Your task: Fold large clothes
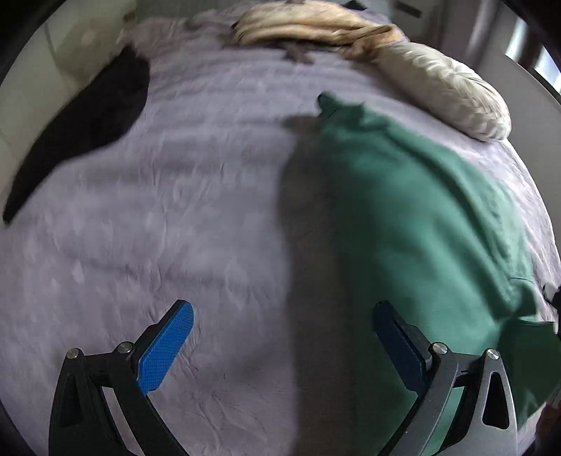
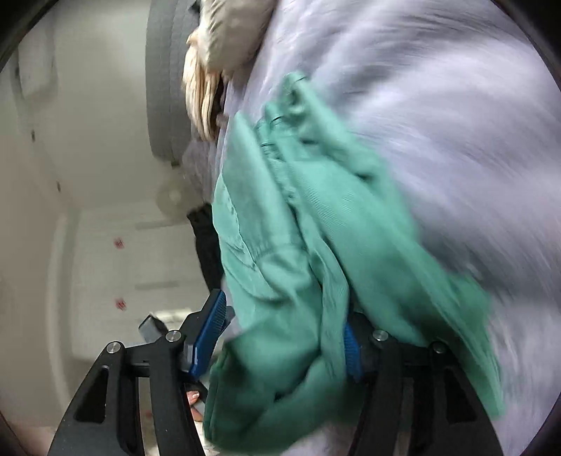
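A large green garment (image 1: 420,217) lies stretched along the right side of a bed with a lavender sheet (image 1: 182,196). My left gripper (image 1: 280,336) is open and empty above the sheet, its right finger at the garment's left edge. In the right wrist view the same green garment (image 2: 298,252) is bunched between the blue pads of my right gripper (image 2: 280,336). The jaws stand wide apart with cloth draped over and between them. The right pad (image 2: 350,350) is mostly covered by cloth. The view is tilted and blurred.
A black garment (image 1: 87,129) lies along the bed's left edge. A cream blanket (image 1: 315,24) and a beige pillow (image 1: 445,87) sit at the far end. The right wrist view shows a grey headboard (image 2: 168,87) and white wall (image 2: 87,158).
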The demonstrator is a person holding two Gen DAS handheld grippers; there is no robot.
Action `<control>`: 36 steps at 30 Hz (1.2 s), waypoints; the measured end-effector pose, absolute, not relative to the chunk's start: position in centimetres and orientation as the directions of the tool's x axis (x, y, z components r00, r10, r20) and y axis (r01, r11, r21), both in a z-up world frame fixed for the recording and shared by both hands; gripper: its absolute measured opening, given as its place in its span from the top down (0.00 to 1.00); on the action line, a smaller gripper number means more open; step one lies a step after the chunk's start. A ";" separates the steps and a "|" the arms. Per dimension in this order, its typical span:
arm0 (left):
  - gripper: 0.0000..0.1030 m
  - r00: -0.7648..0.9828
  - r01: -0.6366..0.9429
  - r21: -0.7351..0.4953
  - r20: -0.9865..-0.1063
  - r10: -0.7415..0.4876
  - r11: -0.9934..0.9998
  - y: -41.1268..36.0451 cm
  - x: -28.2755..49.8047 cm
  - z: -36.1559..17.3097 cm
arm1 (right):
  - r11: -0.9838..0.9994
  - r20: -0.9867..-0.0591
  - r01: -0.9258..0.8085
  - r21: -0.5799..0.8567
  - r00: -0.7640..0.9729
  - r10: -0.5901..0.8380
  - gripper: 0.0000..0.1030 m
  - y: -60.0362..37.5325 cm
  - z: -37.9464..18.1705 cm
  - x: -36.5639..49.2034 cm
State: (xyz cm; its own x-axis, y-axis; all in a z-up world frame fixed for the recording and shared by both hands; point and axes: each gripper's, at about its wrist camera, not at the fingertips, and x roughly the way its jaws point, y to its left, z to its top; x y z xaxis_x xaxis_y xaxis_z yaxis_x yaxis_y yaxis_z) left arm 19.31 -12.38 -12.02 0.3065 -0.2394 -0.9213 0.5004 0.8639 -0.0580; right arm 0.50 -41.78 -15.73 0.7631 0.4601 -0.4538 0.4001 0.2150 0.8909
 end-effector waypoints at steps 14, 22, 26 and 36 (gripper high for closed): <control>0.01 0.347 0.573 -0.051 -0.889 -0.298 0.818 -16.8 16.5 -11.0 | 0.531 -0.636 0.428 0.731 0.709 0.304 0.95 -45.0 -8.9 3.9; 0.00 0.311 0.590 -0.080 -0.896 -0.317 0.804 -17.7 16.8 -11.9 | 0.410 -0.677 0.549 0.728 0.671 0.303 0.84 -46.5 -14.4 -1.1; 0.00 0.293 0.585 -0.083 -0.906 -0.306 0.806 -16.5 16.4 -10.4 | 0.513 -0.728 0.556 0.654 0.645 0.230 0.61 -45.3 -9.9 -2.8; 0.00 0.161 0.671 -0.152 -0.925 -0.343 0.726 -16.1 10.4 -9.8 | 0.691 -0.808 0.493 0.529 0.543 0.230 0.78 -39.3 -6.4 -3.7</control>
State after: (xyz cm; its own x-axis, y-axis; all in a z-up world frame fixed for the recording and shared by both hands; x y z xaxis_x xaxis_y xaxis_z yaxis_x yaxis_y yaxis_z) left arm 10.35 -16.06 -9.78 0.1614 -0.3432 -0.9253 0.6711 0.7256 -0.1521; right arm -3.71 -39.29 -6.36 0.5429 0.2305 -0.8075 0.4934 0.6906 0.5288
